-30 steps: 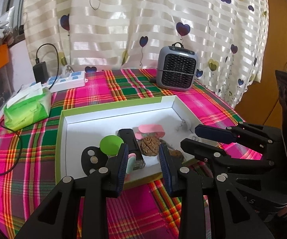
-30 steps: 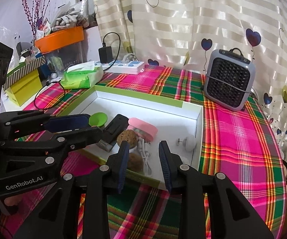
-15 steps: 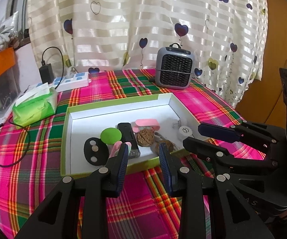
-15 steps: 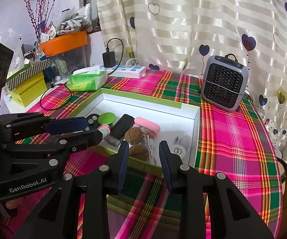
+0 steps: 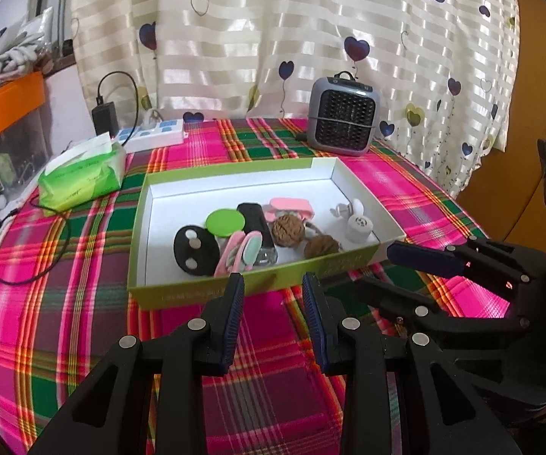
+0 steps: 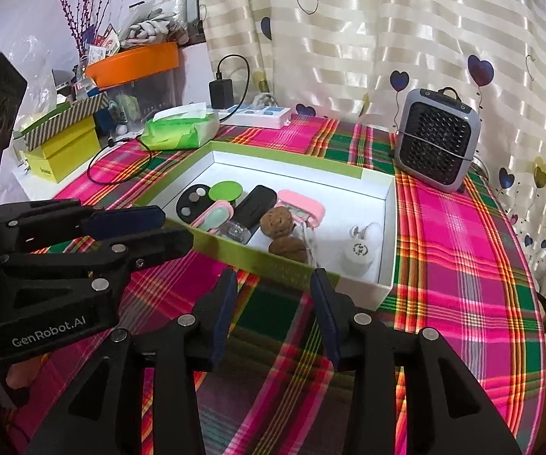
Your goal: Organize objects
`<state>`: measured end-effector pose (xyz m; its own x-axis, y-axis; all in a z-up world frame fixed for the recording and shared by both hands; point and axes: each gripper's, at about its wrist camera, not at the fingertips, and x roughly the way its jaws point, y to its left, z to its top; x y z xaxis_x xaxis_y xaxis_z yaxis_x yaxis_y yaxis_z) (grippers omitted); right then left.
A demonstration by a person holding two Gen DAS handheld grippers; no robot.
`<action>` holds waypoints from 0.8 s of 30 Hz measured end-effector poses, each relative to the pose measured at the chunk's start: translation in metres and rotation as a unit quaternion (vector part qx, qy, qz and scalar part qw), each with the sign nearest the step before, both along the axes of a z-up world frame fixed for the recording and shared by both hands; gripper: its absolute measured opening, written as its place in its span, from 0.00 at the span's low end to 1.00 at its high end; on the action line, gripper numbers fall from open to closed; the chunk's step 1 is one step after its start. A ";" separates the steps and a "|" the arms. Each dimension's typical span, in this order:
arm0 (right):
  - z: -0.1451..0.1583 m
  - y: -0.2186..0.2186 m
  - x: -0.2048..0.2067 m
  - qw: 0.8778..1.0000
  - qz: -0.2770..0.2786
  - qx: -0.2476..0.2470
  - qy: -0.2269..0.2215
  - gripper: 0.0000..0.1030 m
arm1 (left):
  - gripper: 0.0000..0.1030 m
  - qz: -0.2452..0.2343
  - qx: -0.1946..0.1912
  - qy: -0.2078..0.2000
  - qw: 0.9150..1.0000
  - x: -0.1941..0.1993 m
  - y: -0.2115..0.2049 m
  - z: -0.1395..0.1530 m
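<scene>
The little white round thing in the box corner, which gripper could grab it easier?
Probably the right gripper. It hovers empty, jaws opening, nearest the box corner holding the white round thing. The left gripper sits farther over.

A green-walled, white-lined box (image 5: 258,289) on plaid cloth holds two walnuts (image 5: 287,229), a green disc (image 5: 225,222) and small gadgets.

Woven plaid tablecloth (image 5: 83,303), cardboard box (image 5: 258,284)

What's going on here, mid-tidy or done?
Looks near done. A person holds two grippers over the plaid tablecloth, just short of the green-edged box. The left gripper is open and empty; the right gripper is opening, nothing between its jaws. The small items, including two walnuts, lie in the box.
</scene>
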<state>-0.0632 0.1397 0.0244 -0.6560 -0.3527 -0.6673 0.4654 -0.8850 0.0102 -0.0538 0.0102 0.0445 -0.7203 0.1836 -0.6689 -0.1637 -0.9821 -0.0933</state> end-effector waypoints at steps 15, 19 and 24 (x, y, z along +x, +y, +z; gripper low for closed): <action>-0.011 -0.001 -0.004 1.000 -0.007 0.001 -0.019 0.41 | 0.29 0.012 -0.011 -0.034 0.999 -0.008 0.001 -0.022; -0.019 -0.004 -0.008 0.999 -0.006 0.008 -0.036 0.41 | 0.29 0.019 -0.015 -0.045 0.999 -0.012 0.001 -0.028; -0.027 -0.006 -0.012 0.998 -0.005 0.017 -0.052 0.41 | 0.29 0.029 -0.025 -0.066 0.997 -0.018 0.002 -0.040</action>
<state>-0.0755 0.1335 -0.0028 -0.5858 -0.3231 -0.7433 0.4553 -0.8899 0.0280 -0.0721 0.0120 0.0044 -0.6334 0.1092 -0.7661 -0.0963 -0.9934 -0.0621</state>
